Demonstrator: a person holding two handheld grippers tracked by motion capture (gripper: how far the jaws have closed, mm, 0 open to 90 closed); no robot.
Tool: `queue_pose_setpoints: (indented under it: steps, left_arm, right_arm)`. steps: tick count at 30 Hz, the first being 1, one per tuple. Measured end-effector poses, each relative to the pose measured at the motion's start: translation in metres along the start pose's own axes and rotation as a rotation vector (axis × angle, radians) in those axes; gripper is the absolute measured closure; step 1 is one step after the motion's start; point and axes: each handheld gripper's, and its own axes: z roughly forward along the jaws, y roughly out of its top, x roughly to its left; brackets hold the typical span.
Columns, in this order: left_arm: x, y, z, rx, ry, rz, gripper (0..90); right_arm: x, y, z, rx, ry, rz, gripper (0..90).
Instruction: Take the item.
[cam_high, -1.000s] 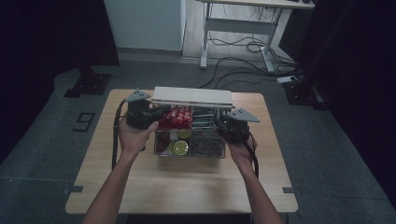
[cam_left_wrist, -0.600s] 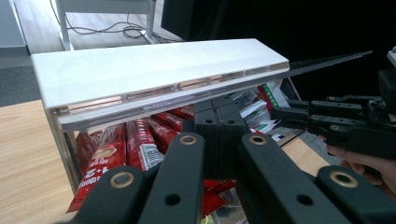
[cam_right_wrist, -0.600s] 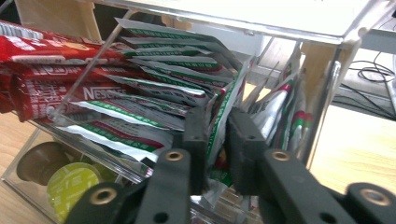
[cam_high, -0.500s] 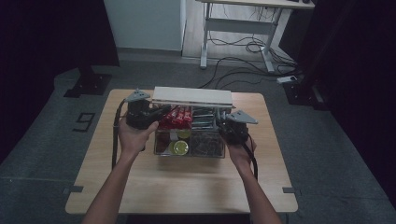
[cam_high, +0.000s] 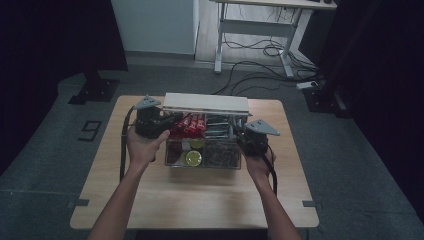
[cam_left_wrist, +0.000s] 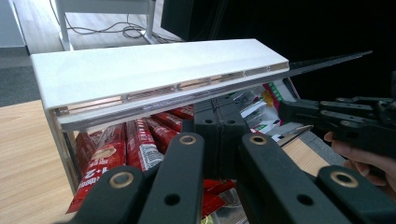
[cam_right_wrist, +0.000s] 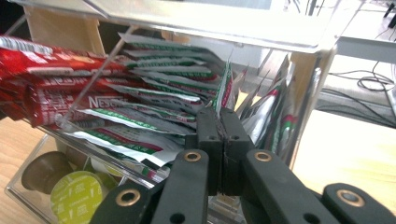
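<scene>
I have both tongs at a clear organiser box (cam_high: 205, 150) that sits mid-tabletop (cam_high: 150, 200), its white lid (cam_high: 206, 104) raised and hinged along the far edge. From above, my left tongs (cam_high: 167, 122) are at the box's 9 o'clock side and my right tongs (cam_high: 239, 136) at its 3 o'clock side — about equally near, each nosing into the rear row.

In the left gripper view the jaws stand pressed together with nothing between them that I can make out, pointing under the lid at the red stick packets (cam_left_wrist: 126, 147), which lie just ahead toward 11 o'clock. In the right gripper view the jaws are likewise pressed together, tips touching the edges of the green-and-white sachets (cam_right_wrist: 159, 100); whether they pinch one I cannot tell.

The relation that matters: the sachets' long axis runs left to right across the box, so their ends face my right tongs. I judge that hand better placed to draw one out sideways toward 3 o'clock — the lid overhang leaves little room above.
</scene>
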Motion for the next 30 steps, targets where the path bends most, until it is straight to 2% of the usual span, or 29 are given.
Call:
queue_pose_setpoints:
  steps: [5,14,30]
  left_arm:
    - [-0.001,0.0,0.0,-0.003,0.002,0.0,89.5]
    - [-0.001,0.001,0.001,-0.003,0.002,0.0,89.6]
    - [0.0,0.0,0.003,-0.005,0.005,-0.007,89.7]
  right_arm:
    - [-0.001,0.003,-0.01,-0.041,-0.007,-0.004,88.8]
    - [0.001,0.004,-0.021,-0.066,0.01,-0.014,88.8]
    - [-0.004,0.0,-0.051,-0.156,0.042,0.032,89.0]
